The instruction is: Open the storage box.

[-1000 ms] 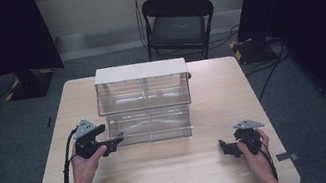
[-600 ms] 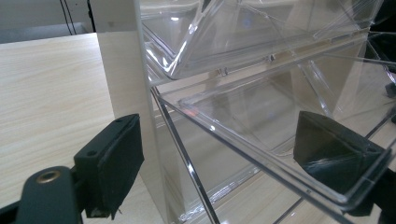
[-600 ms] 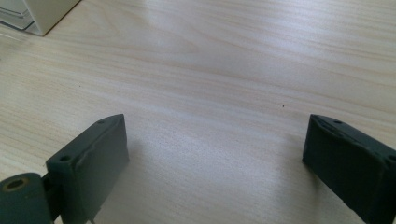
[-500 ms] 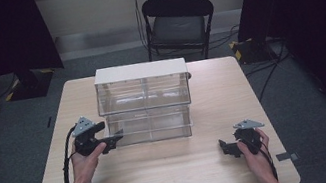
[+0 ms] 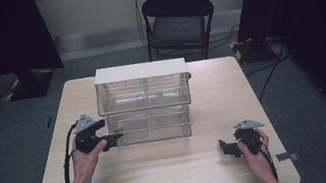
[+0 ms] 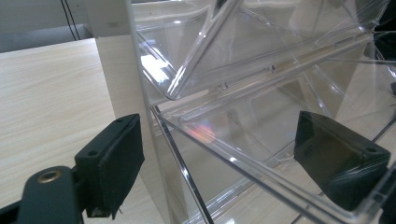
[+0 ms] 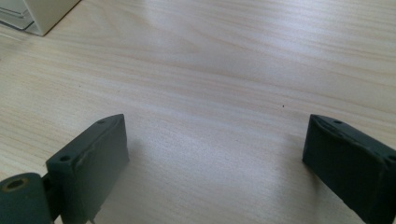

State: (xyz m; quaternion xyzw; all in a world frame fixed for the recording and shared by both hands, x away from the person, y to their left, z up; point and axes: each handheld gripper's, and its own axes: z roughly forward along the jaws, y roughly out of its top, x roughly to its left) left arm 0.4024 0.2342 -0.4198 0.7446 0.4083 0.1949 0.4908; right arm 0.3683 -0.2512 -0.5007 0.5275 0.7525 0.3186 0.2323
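Left gripper view: jaws wide around drawer (image 6: pixel 261 154)

Pale wood grain runs across the table (image 5: pixel 165 172), and on it the drawer box (image 5: pixel 145 104) is clear plastic under a white top. Both grippers (image 5: pixel 111 140) (image 5: pixel 227 148) are black with grey plates; the chair (image 5: pixel 178 23) is black, the floor (image 5: pixel 21 136) grey.

The clear drawer box (image 5: pixel 145 102) blocks the table (image 5: pixel 176 180) from centre toward 12 o'clock; toward 6 o'clock the surface is free.
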